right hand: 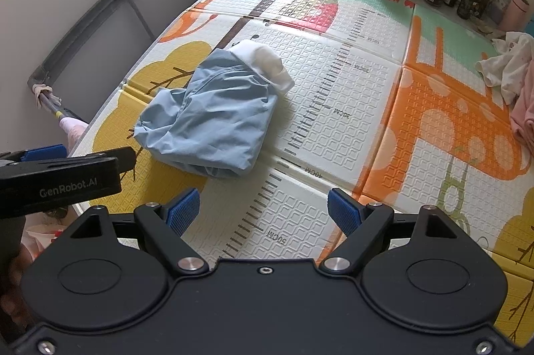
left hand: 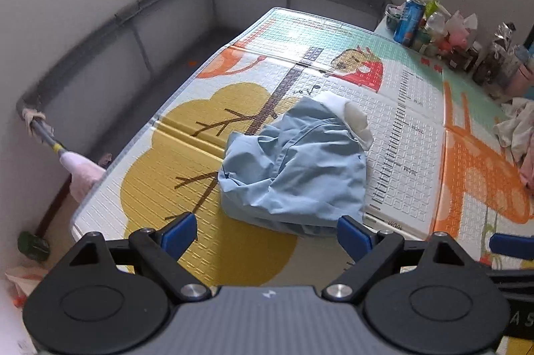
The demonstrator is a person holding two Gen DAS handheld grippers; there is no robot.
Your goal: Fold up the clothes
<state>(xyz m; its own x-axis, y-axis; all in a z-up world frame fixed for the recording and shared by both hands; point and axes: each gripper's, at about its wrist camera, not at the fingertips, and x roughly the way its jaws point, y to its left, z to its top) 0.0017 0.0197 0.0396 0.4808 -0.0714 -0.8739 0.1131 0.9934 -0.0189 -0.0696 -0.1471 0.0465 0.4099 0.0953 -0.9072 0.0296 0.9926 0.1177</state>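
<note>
On the play mat (right hand: 350,94), a blue garment (right hand: 213,118) lies in a crumpled heap, not folded yet.

The blue garment sits near the middle of the mat, with a white part at its far end, and no neat fold shows, so almost all the job looks left to do. More clothes (right hand: 510,71) wait in a pile at the far right. The left tool (left hand: 267,236) and the right tool (right hand: 263,210) both hang wide apart just near the heap, holding nothing and touching nothing.
</note>
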